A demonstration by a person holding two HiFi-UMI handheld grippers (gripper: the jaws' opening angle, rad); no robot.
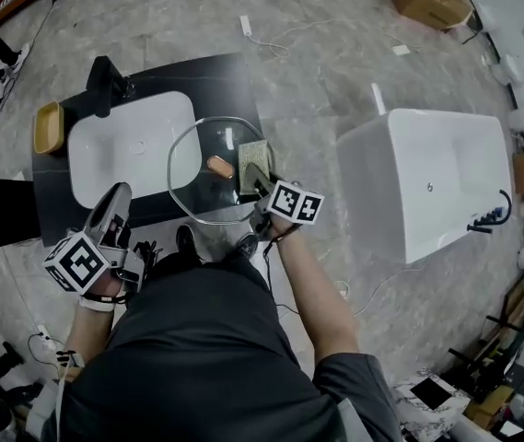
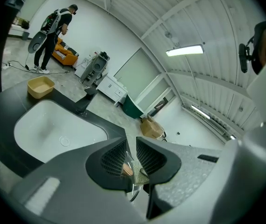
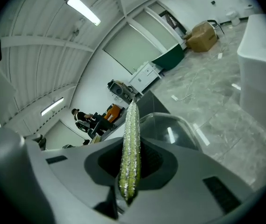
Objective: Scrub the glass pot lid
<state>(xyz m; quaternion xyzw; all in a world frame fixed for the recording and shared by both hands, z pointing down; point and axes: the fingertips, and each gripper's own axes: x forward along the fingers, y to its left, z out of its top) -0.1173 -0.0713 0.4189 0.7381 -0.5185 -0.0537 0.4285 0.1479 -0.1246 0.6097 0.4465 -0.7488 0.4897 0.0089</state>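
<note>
The glass pot lid [image 1: 197, 187] with its wooden knob [image 1: 220, 165] lies on the dark counter [image 1: 234, 81], right of the basin. My right gripper [image 1: 260, 184] is shut on a green scouring pad [image 1: 252, 162], which sits over the lid's right side next to the knob. In the right gripper view the pad [image 3: 132, 139] stands edge-on between the jaws of that gripper [image 3: 130, 181], with the lid [image 3: 175, 125] beyond it. My left gripper [image 1: 122, 193] hovers at the counter's front left, apart from the lid. Its jaws [image 2: 132, 164] leave only a thin slit with nothing in it. The knob [image 2: 127, 170] shows through that slit.
A white basin [image 1: 128, 145] is sunk in the counter, with a black faucet [image 1: 105, 83] behind it and a tan dish [image 1: 48, 127] at its left. A white bathtub [image 1: 427, 178] stands on the floor to the right. A person [image 2: 53, 29] stands far off.
</note>
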